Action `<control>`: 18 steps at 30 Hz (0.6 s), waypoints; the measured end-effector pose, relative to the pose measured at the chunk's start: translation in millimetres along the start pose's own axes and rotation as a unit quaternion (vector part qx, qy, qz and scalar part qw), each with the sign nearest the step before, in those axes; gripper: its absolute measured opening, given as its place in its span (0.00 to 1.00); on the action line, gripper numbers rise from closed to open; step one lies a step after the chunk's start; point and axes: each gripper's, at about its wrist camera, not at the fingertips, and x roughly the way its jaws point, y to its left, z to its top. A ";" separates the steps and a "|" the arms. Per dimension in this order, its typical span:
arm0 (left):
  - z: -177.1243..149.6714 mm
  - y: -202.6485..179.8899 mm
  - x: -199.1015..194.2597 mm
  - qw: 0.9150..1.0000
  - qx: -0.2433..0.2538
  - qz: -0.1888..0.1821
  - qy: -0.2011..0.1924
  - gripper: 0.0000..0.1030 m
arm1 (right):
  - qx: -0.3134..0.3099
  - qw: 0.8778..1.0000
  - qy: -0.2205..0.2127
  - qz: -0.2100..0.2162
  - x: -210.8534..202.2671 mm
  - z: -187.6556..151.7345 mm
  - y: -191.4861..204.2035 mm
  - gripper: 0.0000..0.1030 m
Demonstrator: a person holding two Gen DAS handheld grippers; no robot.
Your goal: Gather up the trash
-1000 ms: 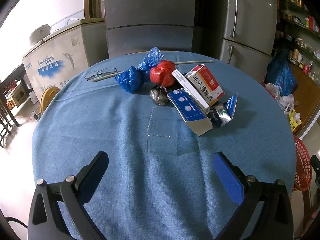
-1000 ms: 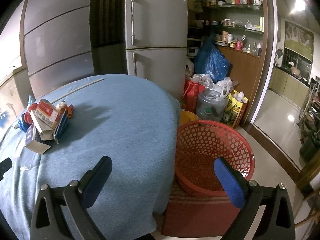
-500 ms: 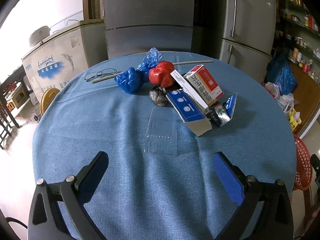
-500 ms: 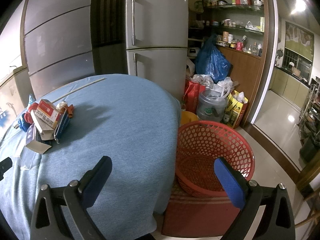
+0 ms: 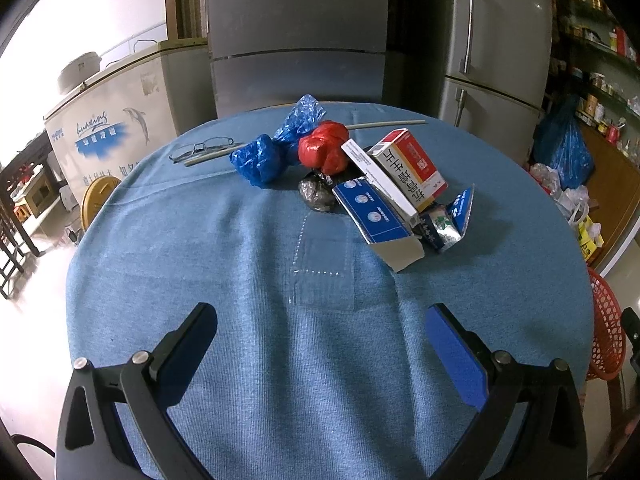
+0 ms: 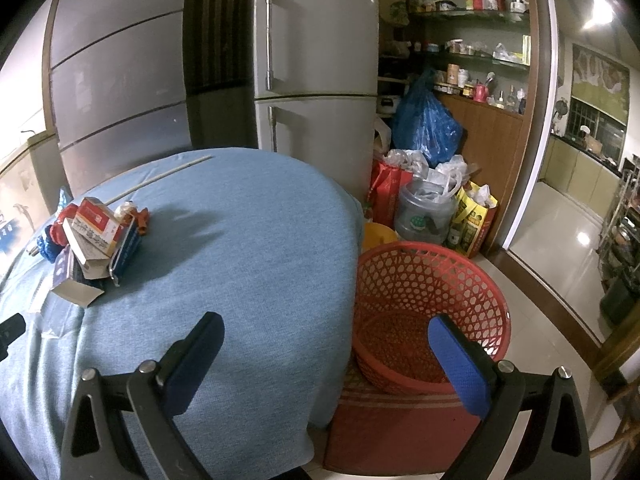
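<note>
A heap of trash lies at the far middle of the round blue-clothed table [image 5: 240, 264]: a crumpled blue bag [image 5: 258, 160], a red bag ball [image 5: 324, 150], a dark foil wad [image 5: 316, 196], a red-and-white box [image 5: 408, 166], a blue-and-white carton [image 5: 376, 220] and a small blue packet [image 5: 450, 222]. A clear plastic sleeve [image 5: 320, 276] lies flat in front of the heap. My left gripper [image 5: 320, 344] is open over the near cloth, well short of the heap. My right gripper [image 6: 324, 356] hangs open at the table's right edge, above the red mesh basket [image 6: 428, 304]. The same heap [image 6: 92, 240] shows far left in the right wrist view.
Eyeglasses [image 5: 200, 148] and a thin stick [image 5: 384, 124] lie on the far cloth. Grey refrigerators [image 5: 496, 52] stand behind the table and a white chest freezer [image 5: 108, 128] at left. Bags and a jug [image 6: 428, 208] crowd the floor beyond the basket.
The left wrist view has shifted slightly, with the heap sitting a touch lower and left. The right gripper has not visibly moved. Both stay open.
</note>
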 end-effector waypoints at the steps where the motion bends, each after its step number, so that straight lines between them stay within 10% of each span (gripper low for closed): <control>1: -0.2 0.3 -0.5 1.000 0.000 0.000 0.000 1.00 | 0.000 1.000 0.000 -0.001 -0.3 0.1 -0.2 1.00; 18: -2.2 -1.6 -2.2 1.000 0.000 -0.004 0.000 1.00 | 0.000 1.000 -0.001 -0.002 -3.2 1.3 -0.9 1.00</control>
